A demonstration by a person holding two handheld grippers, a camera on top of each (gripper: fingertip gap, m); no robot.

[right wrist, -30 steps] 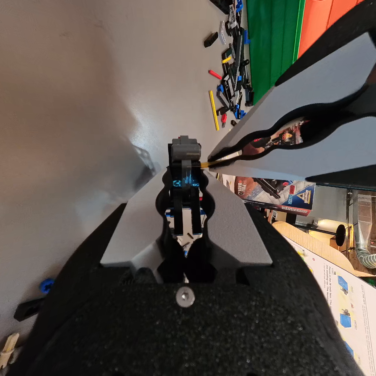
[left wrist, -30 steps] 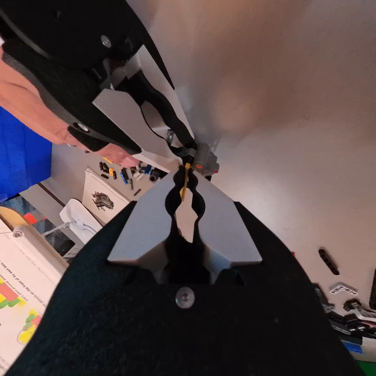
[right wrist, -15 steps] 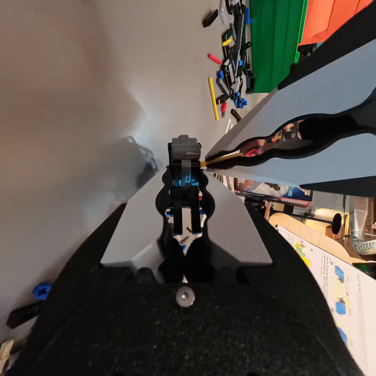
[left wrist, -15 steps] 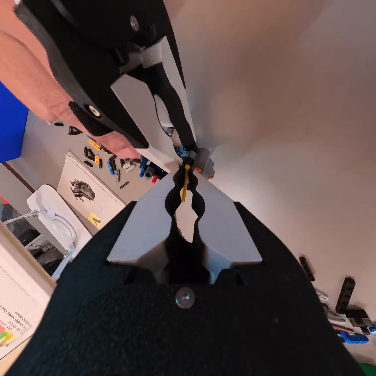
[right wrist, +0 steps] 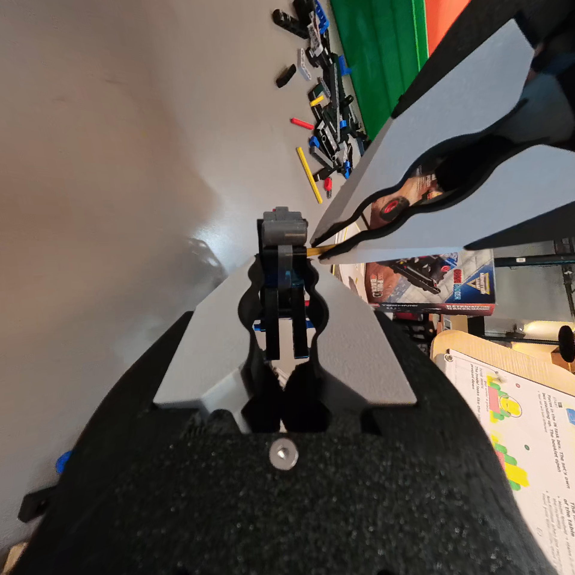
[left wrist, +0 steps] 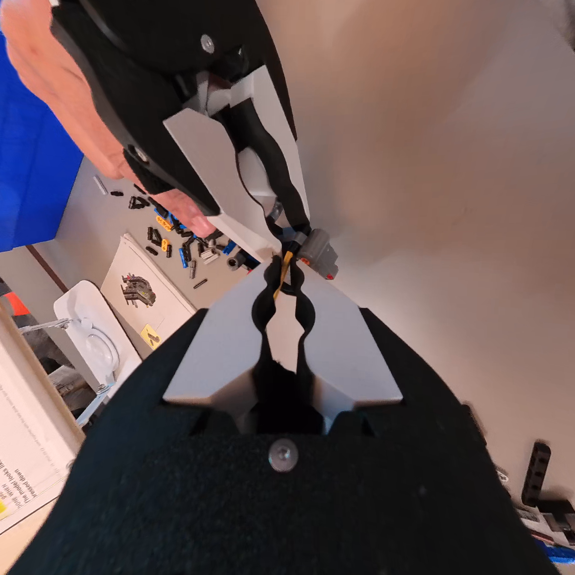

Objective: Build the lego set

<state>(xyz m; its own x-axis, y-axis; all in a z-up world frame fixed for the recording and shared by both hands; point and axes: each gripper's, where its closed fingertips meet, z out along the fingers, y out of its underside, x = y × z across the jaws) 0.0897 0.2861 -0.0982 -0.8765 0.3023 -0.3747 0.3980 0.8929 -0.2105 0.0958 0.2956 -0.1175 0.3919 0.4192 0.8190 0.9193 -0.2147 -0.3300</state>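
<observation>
We see our left gripper (left wrist: 284,267) clenched on a thin yellow axle (left wrist: 282,278), its far end meeting the assembly (right wrist: 281,280) of black, blue and grey pieces that our right gripper (right wrist: 281,264) grasps between its fingers, held up above the pale table (right wrist: 109,124). In the left wrist view, going from the left, there is a blue surface (left wrist: 28,174), a printed sheet (left wrist: 21,460) whose writing we leave unread, a white dish-like object (left wrist: 93,339), an instruction booklet (left wrist: 140,298) with a picture of a dark model, and a scatter of black, blue and orange pieces (left wrist: 183,242) beneath a hand (left wrist: 62,93) on the right gripper's body; a grey block (left wrist: 319,253) with red dots caps the assembly, and black beams (left wrist: 536,473) lie at the far right. In the right wrist view, a blue pin (right wrist: 62,465) sits at the left, then a long yellow axle (right wrist: 308,174) beside a pile of parts (right wrist: 329,124), green (right wrist: 379,56) and orange (right wrist: 448,21) sheets, the set's box (right wrist: 435,283) bearing printed branding, and an illustrated page (right wrist: 522,435).
</observation>
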